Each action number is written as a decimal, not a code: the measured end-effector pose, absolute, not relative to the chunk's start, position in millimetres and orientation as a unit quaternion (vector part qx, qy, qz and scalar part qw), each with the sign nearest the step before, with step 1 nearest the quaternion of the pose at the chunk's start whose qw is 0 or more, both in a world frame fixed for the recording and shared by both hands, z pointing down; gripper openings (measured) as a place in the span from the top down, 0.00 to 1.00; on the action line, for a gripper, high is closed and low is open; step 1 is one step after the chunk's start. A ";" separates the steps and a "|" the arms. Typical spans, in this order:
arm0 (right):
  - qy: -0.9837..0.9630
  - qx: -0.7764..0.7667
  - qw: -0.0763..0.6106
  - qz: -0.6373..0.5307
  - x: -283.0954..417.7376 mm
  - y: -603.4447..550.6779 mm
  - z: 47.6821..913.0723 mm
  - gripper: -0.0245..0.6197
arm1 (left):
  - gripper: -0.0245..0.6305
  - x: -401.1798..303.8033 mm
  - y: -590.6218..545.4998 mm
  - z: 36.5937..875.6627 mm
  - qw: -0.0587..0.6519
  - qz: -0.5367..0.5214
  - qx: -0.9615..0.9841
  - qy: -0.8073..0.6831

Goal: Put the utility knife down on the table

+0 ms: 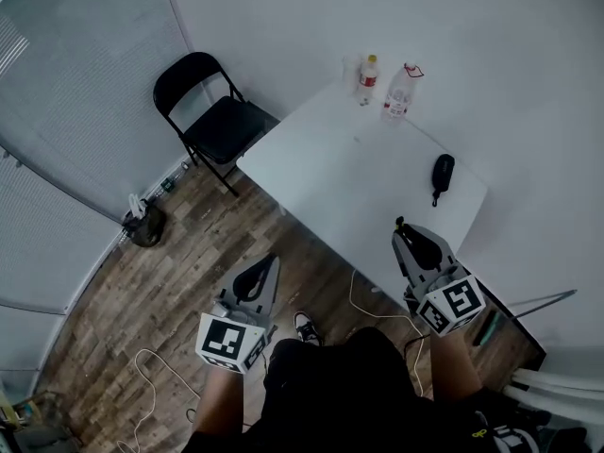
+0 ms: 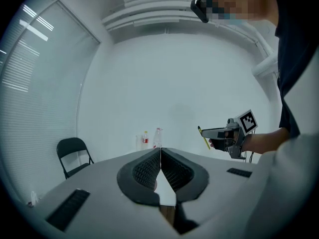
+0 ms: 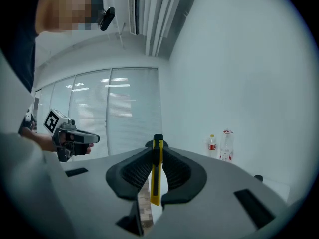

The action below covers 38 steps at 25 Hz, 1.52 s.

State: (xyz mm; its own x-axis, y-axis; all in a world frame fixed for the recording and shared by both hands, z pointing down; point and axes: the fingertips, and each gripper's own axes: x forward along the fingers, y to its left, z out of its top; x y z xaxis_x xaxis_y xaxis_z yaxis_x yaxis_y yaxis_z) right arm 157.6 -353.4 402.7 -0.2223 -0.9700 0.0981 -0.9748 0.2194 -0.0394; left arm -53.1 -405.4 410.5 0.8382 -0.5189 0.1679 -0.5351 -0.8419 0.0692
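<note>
A yellow utility knife (image 3: 156, 176) with a black end stands upright between the jaws of my right gripper (image 3: 157, 143), which is shut on it. In the head view my right gripper (image 1: 401, 227) hovers over the near edge of the white table (image 1: 349, 173), only the knife's dark tip showing. My left gripper (image 1: 275, 260) hangs over the wooden floor, left of the table, its jaws pressed together on nothing (image 2: 160, 152). The left gripper view also shows the right gripper (image 2: 205, 132) in the air with the knife (image 2: 203, 138) pointing down.
Two bottles (image 1: 367, 78) (image 1: 397, 92) stand at the table's far end. A black oval object (image 1: 442, 173) lies near its right edge. A black folding chair (image 1: 215, 116) stands left of the table. A dark bag (image 1: 146, 225) and cables (image 1: 151, 385) lie on the floor.
</note>
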 end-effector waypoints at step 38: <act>-0.712 0.501 0.371 0.323 250.3 -478.6 765.0 0.85 | 0.93 10.8 -458.3 465.1 0.116 0.131 0.923 -0.343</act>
